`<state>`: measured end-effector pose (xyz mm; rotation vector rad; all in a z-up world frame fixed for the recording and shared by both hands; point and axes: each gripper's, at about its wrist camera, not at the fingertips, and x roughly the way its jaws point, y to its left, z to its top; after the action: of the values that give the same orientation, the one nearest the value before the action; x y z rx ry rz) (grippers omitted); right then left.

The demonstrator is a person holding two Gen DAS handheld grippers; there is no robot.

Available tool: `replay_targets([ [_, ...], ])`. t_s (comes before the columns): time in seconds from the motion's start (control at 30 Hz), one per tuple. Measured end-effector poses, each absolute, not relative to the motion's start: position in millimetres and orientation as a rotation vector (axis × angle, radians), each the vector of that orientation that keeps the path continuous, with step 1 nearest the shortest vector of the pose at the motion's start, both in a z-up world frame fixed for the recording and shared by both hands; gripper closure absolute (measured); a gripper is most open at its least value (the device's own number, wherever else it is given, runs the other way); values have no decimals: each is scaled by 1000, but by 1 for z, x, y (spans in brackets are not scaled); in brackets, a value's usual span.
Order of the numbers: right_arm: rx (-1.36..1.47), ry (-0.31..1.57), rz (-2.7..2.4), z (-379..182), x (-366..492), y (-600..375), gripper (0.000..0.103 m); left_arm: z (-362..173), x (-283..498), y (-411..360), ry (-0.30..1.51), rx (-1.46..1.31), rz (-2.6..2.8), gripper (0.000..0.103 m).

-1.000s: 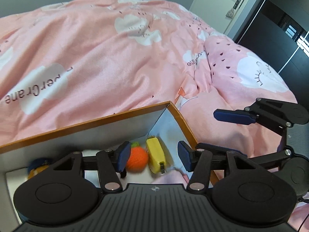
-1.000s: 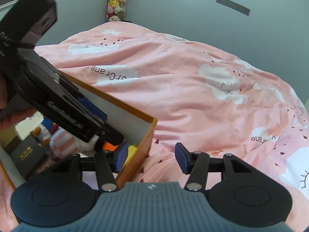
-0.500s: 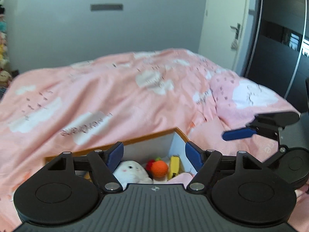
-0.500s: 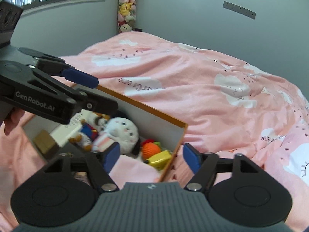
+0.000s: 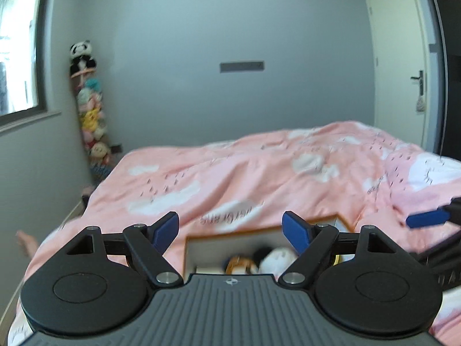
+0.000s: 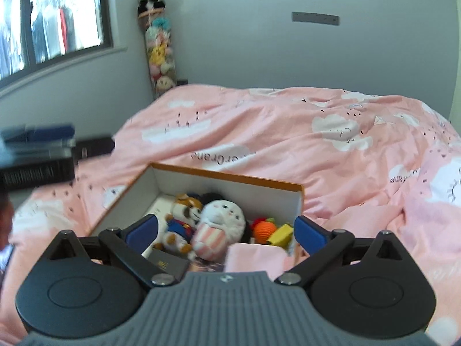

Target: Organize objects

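An open cardboard box with an orange rim (image 6: 230,177) lies on the pink bed. Inside are a white round plush (image 6: 223,220), a brown dog plush (image 6: 184,216), an orange knitted ball (image 6: 263,230), a yellow item (image 6: 281,235) and a dark booklet (image 6: 165,262). My right gripper (image 6: 226,230) is open and empty, raised above the box's near side. My left gripper (image 5: 233,230) is open and empty, held above and short of the box (image 5: 259,227). The left gripper also shows blurred at the left in the right wrist view (image 6: 37,150).
The pink cloud-print duvet (image 6: 317,144) covers the whole bed. A column of plush toys topped by a panda (image 6: 157,43) stands in the far corner beside a window (image 6: 52,20). A white door (image 5: 400,66) is at the far right.
Both grippers have risen and pulled back from the box, so the views now take in the whole room. Both stay open and empty.
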<state>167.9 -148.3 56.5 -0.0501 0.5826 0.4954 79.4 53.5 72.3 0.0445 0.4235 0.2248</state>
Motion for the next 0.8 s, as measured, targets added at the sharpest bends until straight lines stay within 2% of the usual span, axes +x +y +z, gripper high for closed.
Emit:
replay_targets([
  [0.47, -27, 488, 384, 19, 126, -142, 1, 0, 45, 56, 616, -127, 261, 9],
  [0.8, -3, 528, 366, 3, 125, -147, 2, -4, 39, 50, 622, -120, 275, 9],
])
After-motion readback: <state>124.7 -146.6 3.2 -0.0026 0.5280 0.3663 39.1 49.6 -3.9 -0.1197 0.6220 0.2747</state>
